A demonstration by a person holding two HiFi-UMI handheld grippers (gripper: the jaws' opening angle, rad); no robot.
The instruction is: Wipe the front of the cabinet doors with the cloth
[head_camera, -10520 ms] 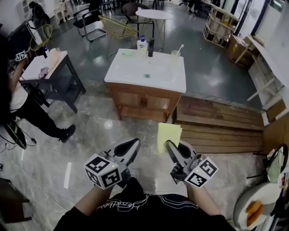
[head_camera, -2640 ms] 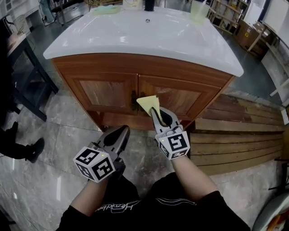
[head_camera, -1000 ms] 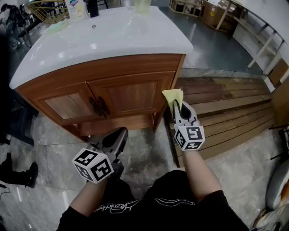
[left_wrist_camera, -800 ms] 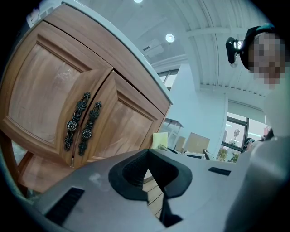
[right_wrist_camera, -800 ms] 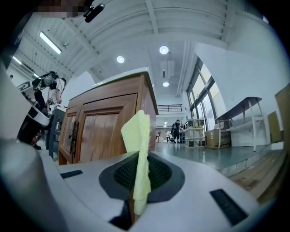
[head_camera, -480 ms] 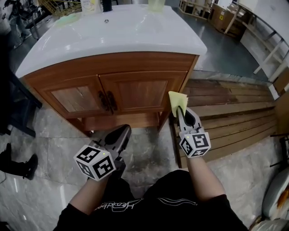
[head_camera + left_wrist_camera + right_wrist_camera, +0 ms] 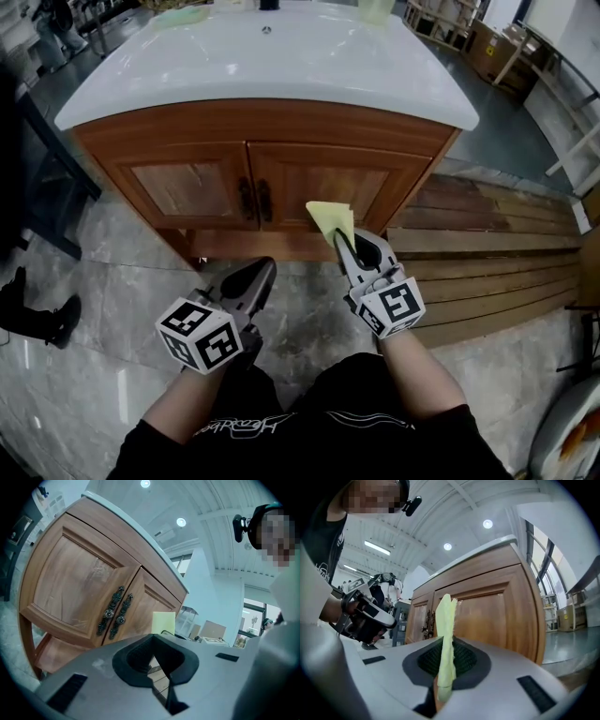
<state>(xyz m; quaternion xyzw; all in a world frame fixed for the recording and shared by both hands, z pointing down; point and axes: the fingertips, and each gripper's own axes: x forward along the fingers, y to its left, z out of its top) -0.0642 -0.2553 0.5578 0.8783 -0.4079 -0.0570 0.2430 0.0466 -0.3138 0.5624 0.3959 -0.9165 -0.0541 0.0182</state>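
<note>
The right tool (image 7: 343,246) has swung left with the cloth (image 7: 330,219). A second ago it hung off the right corner of the cabinet (image 7: 187,127), over the wooden planks (image 7: 487,244). Now the cloth is in front of the right door (image 7: 384,187), low down and near the handles (image 7: 255,199). Ten seconds ago the person stood well away from the cabinet; now it is close in front.
</note>
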